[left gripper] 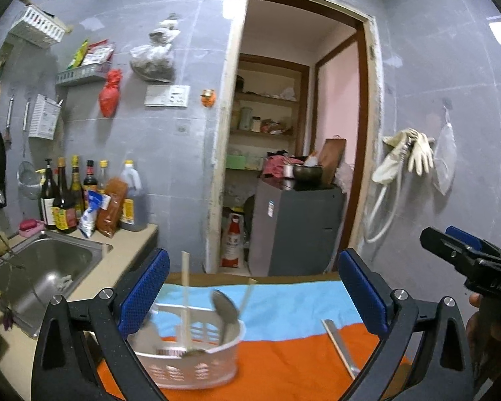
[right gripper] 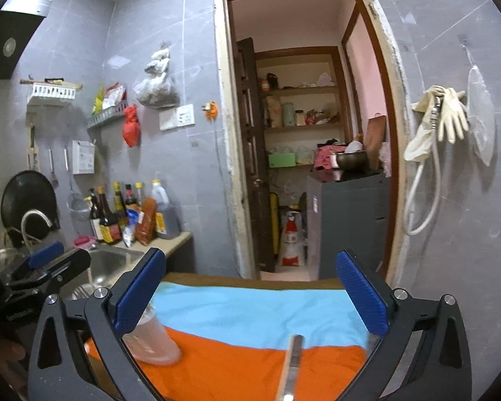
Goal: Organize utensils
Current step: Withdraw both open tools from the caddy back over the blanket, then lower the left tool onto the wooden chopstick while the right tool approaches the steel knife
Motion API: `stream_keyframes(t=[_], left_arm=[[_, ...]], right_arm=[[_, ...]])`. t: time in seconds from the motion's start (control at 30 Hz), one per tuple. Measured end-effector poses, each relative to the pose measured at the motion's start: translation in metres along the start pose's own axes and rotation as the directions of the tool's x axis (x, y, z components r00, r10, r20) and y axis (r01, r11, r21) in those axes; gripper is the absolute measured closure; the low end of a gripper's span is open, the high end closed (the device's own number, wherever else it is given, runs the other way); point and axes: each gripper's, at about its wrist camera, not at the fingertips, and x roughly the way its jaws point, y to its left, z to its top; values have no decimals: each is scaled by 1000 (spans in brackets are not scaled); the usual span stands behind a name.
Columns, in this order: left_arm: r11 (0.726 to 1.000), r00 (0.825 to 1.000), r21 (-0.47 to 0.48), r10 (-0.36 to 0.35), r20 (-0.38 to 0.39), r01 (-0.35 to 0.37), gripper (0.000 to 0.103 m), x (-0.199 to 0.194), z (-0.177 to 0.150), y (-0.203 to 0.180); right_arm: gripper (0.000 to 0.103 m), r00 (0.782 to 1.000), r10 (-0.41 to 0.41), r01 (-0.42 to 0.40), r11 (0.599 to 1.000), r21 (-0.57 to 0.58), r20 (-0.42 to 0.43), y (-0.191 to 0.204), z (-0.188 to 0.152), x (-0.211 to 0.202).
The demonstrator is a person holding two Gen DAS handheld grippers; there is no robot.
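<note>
Chopsticks [left gripper: 185, 304] and a spoon [left gripper: 226, 310] stand upright in the white basket [left gripper: 197, 357] at the left tool's [left gripper: 254, 294] 7 o'clock, so handles stay reachable. Both tools gape wide, holding nothing. One flat metal utensil [right gripper: 292, 364] lies loose on the orange-and-blue cloth [right gripper: 250, 314], at 6 o'clock between the right tool's [right gripper: 250, 292] jaws, likely next.

1. Your right gripper [right gripper: 250, 295] stands wide open, its blue fingers [right gripper: 362, 295] holding nothing, above the orange and blue cloth [right gripper: 250, 344].
2. A metal utensil [right gripper: 292, 367] lies on the cloth between the fingers, too blurred to name.
3. A clear plastic cup [right gripper: 152, 341] sits on the cloth's left part, partly behind your left finger.
4. Your left gripper [right gripper: 55, 262] shows beyond the cloth's left edge, before the sink [right gripper: 112, 260].
</note>
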Motion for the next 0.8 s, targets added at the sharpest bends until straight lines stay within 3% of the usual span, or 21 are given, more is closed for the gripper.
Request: stream_keyframes(t=[0.43,0.57,0.8], left_arm=[[996,987,17,-80,-138,84,4,35,-53,-68],[997,969,36,-64,-238,75,4,60,-73,-83],[998,924,29,-44,-380,60,4,99,-104,-88]], right_arm=[[0,980,-80,75,997,-32,-183,-79,-62,4],[2,968,-67,66,998,-15,-242,-96,-83,11],[24,933,1,-2,1000,-3,-359,-104,-118,28]])
